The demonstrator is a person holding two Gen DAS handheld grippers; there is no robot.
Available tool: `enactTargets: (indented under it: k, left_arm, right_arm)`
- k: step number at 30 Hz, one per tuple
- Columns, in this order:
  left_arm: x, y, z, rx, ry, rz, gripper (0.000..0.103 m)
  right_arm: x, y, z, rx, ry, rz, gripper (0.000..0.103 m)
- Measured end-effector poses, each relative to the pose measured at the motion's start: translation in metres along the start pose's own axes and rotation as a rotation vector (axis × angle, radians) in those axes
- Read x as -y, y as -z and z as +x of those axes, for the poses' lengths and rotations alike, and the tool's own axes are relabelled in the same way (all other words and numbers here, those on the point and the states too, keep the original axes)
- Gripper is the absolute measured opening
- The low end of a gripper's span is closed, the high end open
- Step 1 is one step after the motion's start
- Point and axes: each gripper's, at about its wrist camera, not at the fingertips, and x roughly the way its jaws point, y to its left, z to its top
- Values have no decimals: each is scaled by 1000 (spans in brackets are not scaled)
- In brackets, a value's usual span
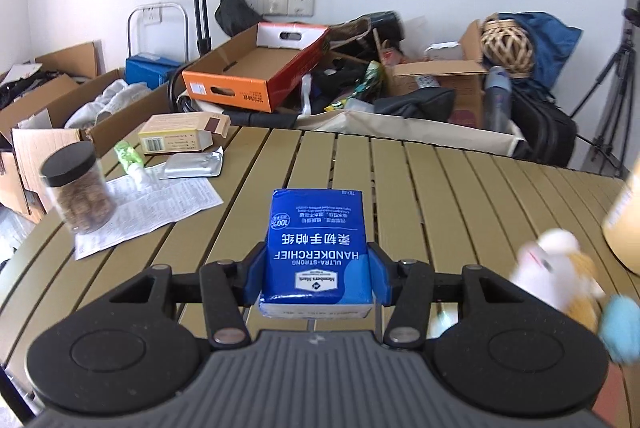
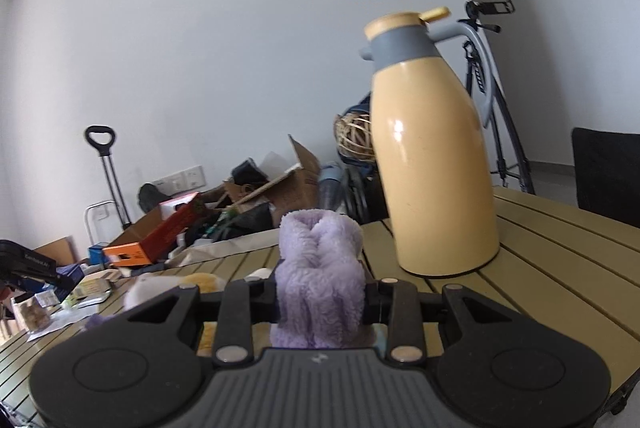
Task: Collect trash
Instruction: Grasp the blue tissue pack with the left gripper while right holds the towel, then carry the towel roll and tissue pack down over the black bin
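My left gripper [image 1: 316,268] is shut on a blue handkerchief tissue pack [image 1: 316,248] and holds it over the slatted olive table [image 1: 460,188]. My right gripper [image 2: 320,292] is shut on a fluffy purple plush [image 2: 320,276], held just above the table [image 2: 560,268]. At the far left of the table lie a printed paper sheet [image 1: 148,212], a silver foil blister pack [image 1: 192,166], a small yellow carton [image 1: 180,136] and a green-white wrapper [image 1: 130,156].
A jar with a black lid [image 1: 76,188] stands on the paper. A yellow thermos jug [image 2: 432,164] stands right of the plush. A white and orange plush toy [image 1: 560,268] lies at the right. Cardboard boxes [image 1: 256,68] and bags are piled behind the table.
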Motion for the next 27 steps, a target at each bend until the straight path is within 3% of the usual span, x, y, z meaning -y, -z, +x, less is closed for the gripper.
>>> enactTargets:
  k: [13, 20, 27]
  left_arm:
    - [8, 90, -133, 96, 37, 14, 52]
    - [15, 141, -173, 102, 98, 0, 52]
    - [22, 184, -197, 117, 112, 15, 52]
  right_arm:
    - [-31, 15, -77, 1, -164, -26, 31]
    - [-38, 33, -109, -48, -200, -41, 31]
    - [-50, 57, -132, -119, -229, -72, 31]
